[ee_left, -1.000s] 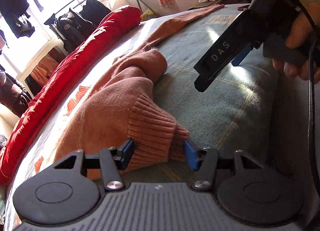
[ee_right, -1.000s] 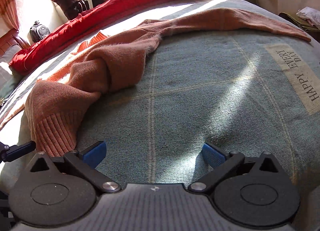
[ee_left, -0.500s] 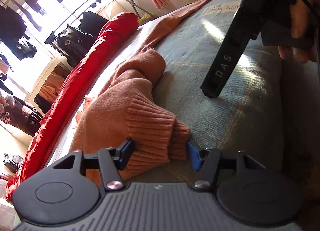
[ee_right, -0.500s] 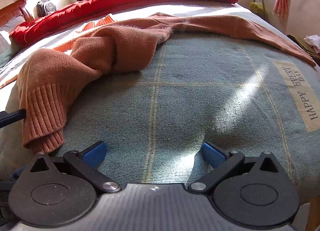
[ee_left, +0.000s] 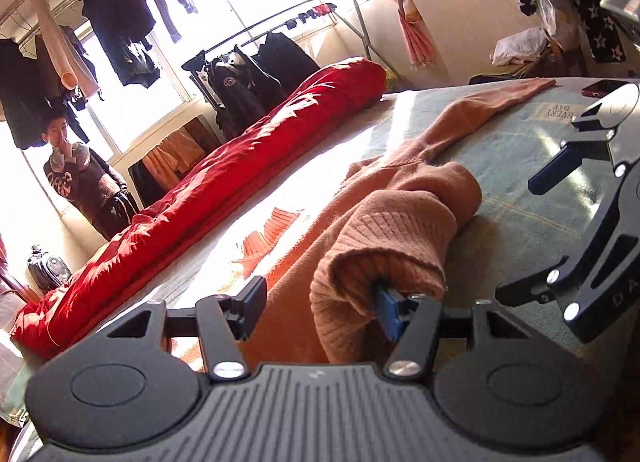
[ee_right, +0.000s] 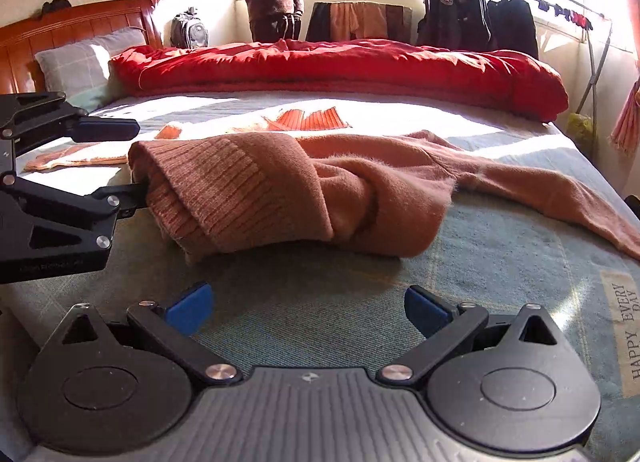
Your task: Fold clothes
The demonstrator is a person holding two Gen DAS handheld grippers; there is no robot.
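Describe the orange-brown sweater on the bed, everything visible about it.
The sweater is a fuzzy, salmon-brown knit with a ribbed hem. It lies crumpled on the blue-green plaid bedspread, one long sleeve stretched flat toward the bed's far end. The near ribbed edge is lifted and draped like a hood over one finger of the left claw; the other finger stands clear of it. The right claw is open, not touching it.

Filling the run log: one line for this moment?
sweater ribbed cuff hooked on one finger of left gripper | right gripper empty | unfolded on bed
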